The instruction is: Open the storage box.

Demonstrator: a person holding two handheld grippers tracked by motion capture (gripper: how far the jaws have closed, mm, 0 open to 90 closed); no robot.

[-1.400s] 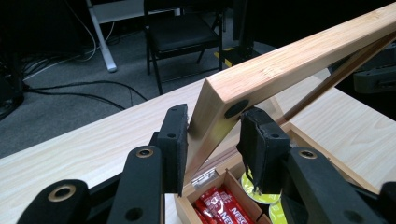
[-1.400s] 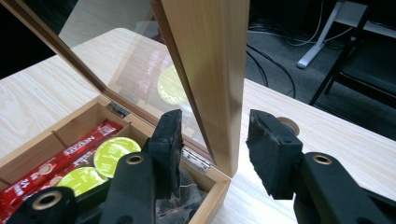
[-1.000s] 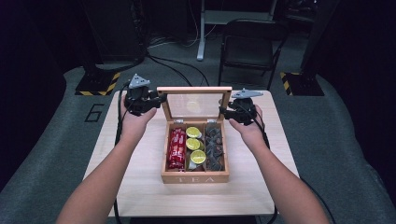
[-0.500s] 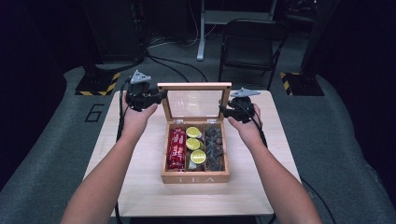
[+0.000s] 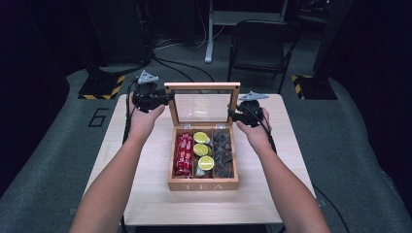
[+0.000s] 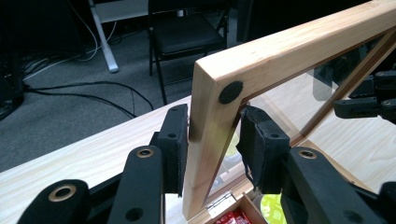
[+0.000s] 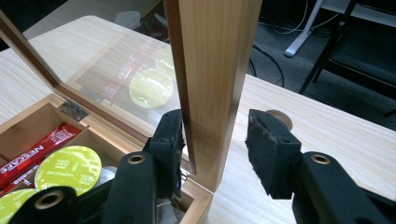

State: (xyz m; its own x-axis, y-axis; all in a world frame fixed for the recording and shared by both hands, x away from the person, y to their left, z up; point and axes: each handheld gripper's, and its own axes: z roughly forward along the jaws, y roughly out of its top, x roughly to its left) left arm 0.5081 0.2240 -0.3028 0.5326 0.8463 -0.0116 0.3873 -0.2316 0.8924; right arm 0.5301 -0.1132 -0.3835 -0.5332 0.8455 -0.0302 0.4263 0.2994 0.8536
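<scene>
The worktop (image 5: 145,194) carries the tea box (image 5: 203,183) at its middle, its glass lid (image 5: 202,87) upright. The left tool (image 5: 167,98) pinches the lid's left frame to steady it. The right tool (image 7: 212,149) straddles the right frame: the right gripper view shows one pad (image 7: 169,140) touching, the other apart.

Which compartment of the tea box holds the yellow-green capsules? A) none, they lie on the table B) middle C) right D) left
B: in the high view the yellow-green capsules sit in the middle compartment of the tea box, with red sachets to their left and dark packets to their right.
</scene>
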